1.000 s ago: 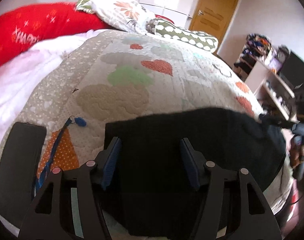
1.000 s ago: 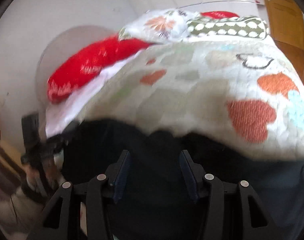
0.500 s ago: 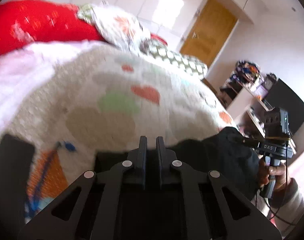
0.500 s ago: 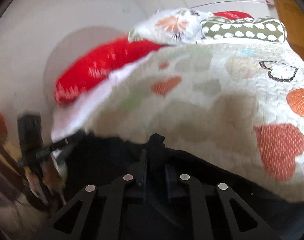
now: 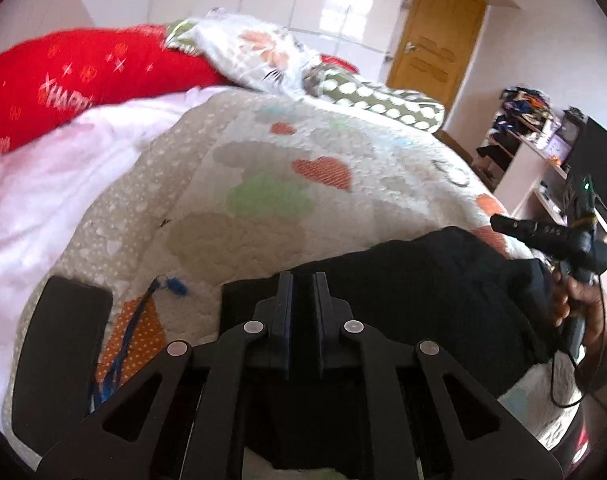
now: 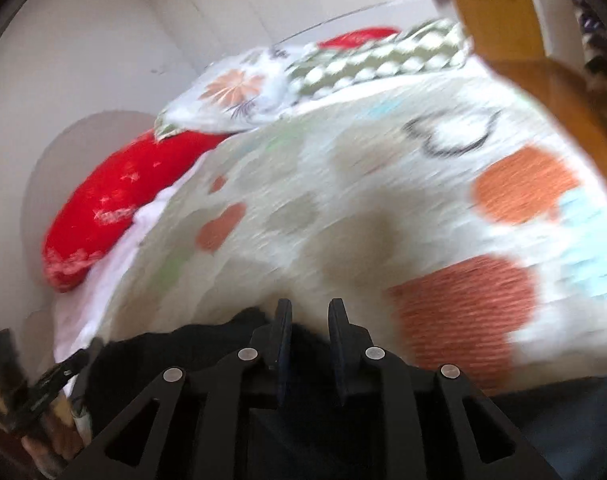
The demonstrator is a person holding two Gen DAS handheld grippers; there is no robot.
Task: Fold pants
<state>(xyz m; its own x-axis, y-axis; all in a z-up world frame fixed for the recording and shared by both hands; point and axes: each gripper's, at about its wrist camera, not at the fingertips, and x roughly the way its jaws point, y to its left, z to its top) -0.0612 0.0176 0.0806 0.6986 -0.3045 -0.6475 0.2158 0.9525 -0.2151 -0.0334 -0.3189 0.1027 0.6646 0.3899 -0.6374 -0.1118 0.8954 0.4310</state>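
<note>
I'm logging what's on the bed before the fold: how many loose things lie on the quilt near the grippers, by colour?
Black: 2, pants and a flat case
Blue: 1, a tasselled cord
Total: 3

The red cushion (image 5: 63,80) bears white lettering that reads "HAPP", its remainder hidden.
</note>
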